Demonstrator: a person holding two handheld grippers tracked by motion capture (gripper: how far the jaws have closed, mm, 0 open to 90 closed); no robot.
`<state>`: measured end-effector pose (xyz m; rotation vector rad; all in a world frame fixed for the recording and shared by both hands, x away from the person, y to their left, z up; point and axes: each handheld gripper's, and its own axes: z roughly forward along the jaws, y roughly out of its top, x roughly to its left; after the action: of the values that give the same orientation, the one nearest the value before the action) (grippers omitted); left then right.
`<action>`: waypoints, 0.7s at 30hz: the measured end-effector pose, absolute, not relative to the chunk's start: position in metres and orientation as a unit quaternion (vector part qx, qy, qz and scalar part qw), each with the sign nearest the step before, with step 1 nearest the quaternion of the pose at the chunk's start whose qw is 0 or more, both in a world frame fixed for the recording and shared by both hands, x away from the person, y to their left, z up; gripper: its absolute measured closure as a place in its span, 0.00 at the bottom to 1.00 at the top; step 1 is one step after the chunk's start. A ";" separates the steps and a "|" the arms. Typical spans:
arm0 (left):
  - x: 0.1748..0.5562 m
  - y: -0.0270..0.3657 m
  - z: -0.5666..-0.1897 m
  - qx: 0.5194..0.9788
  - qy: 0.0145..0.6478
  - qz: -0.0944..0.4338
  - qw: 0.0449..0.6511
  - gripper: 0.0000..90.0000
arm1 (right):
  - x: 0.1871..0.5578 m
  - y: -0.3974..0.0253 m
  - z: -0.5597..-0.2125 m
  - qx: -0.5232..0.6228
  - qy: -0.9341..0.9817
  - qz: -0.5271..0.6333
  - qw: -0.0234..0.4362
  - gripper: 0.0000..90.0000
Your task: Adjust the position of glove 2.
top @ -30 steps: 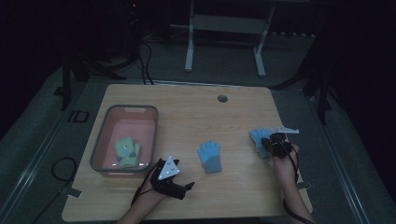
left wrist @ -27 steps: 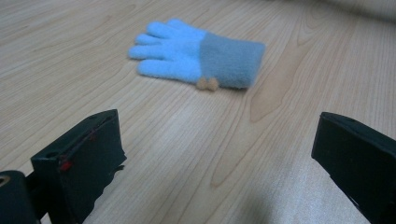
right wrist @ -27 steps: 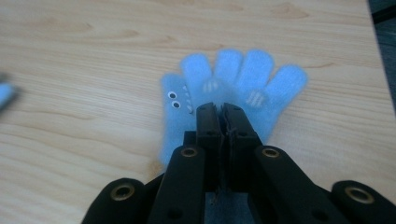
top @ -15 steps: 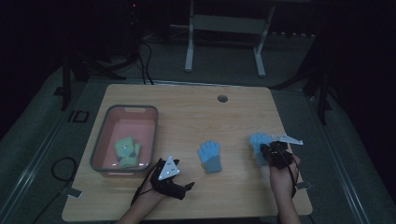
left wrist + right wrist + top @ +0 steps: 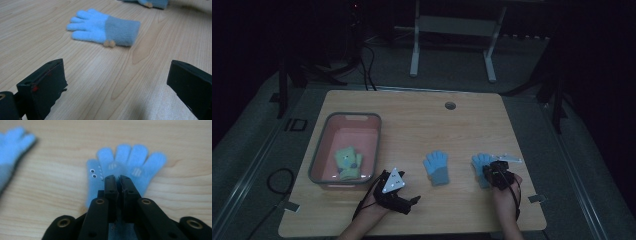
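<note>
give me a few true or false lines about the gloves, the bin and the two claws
1. The left claw is open with bare table between its jaws. True.
2. The right claw is spread wide above the bin. False: its jaws are together over the right blue glove.
3. The pink bin holds a yellow-green glove. True.
4. Both blue gloves lie in the bin. False: the middle blue glove and the right one lie on the wooden table.
5. The right blue glove has small eyes on its thumb. True.

Bare surface point(image 5: 422, 125) lies open behind both blue gloves point(image 5: 437, 167); the pink bin point(image 5: 346, 148) blocks the left side, near the left hand-held gripper point(image 5: 412, 202).
</note>
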<state>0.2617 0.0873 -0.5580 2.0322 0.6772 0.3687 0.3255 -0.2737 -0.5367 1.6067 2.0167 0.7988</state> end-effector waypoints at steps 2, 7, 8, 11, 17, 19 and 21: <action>0.262 0.088 -0.558 0.827 0.275 0.150 0.466 0.03 | 0.327 -0.273 -0.543 0.575 0.736 0.282 0.218 0.90; 0.261 0.087 -0.558 0.828 0.274 0.150 0.465 0.03 | 0.329 -0.273 -0.544 0.567 0.741 0.284 0.220 0.84; 0.261 0.087 -0.558 0.829 0.273 0.150 0.465 0.03 | 0.330 -0.273 -0.544 0.567 0.742 0.284 0.219 0.82; 0.261 0.088 -0.558 0.829 0.273 0.150 0.465 0.03 | 0.333 -0.273 -0.543 0.559 0.749 0.284 0.215 0.77; 0.262 0.087 -0.558 0.829 0.273 0.149 0.464 0.03 | 0.340 -0.284 -0.531 0.525 0.770 0.300 0.202 0.71; 0.261 0.087 -0.558 0.829 0.272 0.147 0.465 0.03 | 0.344 -0.290 -0.528 0.509 0.781 0.311 0.186 0.71; 0.261 0.087 -0.558 0.829 0.272 0.148 0.465 0.03 | 0.347 -0.295 -0.526 0.489 0.793 0.316 0.181 0.72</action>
<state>0.2613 0.0874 -0.5583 2.0375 0.6684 0.3636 0.3469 -0.2950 -0.5260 1.3801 2.2403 0.8919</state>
